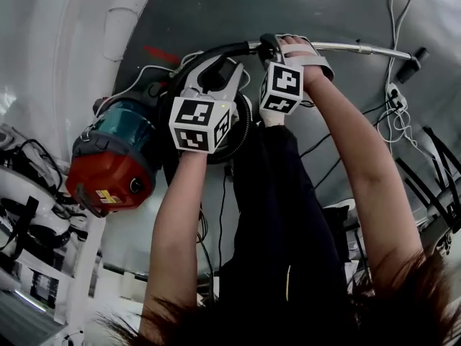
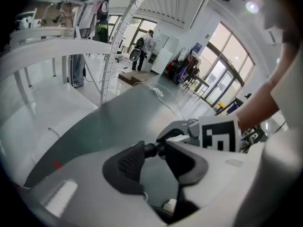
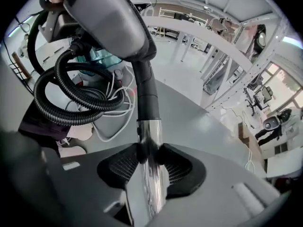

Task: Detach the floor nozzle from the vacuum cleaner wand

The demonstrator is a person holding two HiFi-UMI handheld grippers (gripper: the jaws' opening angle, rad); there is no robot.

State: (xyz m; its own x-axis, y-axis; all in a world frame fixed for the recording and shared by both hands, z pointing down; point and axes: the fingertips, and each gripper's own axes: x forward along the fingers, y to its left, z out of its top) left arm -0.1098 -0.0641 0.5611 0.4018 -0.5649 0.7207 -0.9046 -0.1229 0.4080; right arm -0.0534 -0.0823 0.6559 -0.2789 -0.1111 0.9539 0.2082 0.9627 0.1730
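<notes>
Pads of R gripper were clamped on both sides of the wand, a smooth, mirror-bright metal tube running up into a matte black cuff & then a grey moulded handle. L gripper had its ribbed black pads partway apart w/ a short dark round stub pinched at the very tips, prob. the hose end of that handle. In head view its jaws straddled the black bend there. Corrugated black hose looped back to the red & teal canister on the floor. Floor nozzle: couldn't pick it out in any view. Wand's far end carried only a small dark fitting, too small to say what it was. So, as a guess, wand was gripped & held off the floor, but the detach itself was either not begun or its result sat out of sight. Freeing the nozzle, if attached, was left.
</notes>
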